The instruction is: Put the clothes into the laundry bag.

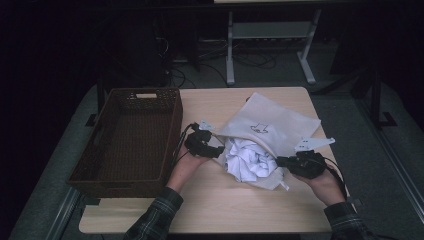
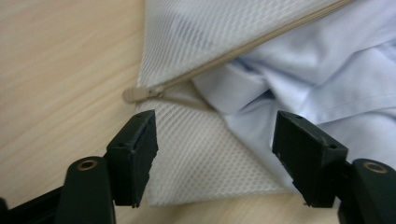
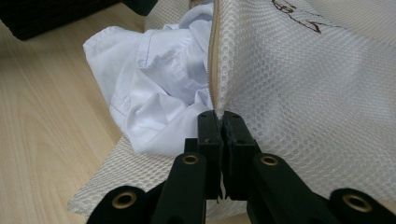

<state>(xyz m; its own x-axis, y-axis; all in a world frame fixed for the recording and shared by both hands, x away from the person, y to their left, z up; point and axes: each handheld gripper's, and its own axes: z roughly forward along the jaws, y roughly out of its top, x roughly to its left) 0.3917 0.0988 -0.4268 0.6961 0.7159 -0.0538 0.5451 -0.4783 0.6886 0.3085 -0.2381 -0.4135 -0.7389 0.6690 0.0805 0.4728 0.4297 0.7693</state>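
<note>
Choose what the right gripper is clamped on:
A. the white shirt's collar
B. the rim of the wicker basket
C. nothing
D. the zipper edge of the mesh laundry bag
D: the right gripper has its jaws shut on the mesh laundry bag at its zipper edge, beside the white shirt.

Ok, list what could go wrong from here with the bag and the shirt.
1. The right gripper pinches only the thin edge of the mesh bag beside the zip; a pull may slip it free or strain the seam.
2. The left gripper is open over the bag's lower layer near the white shirt; closing there could catch both together.
3. The crumpled shirt bulges out of the opening and may snag on the zip.
</note>
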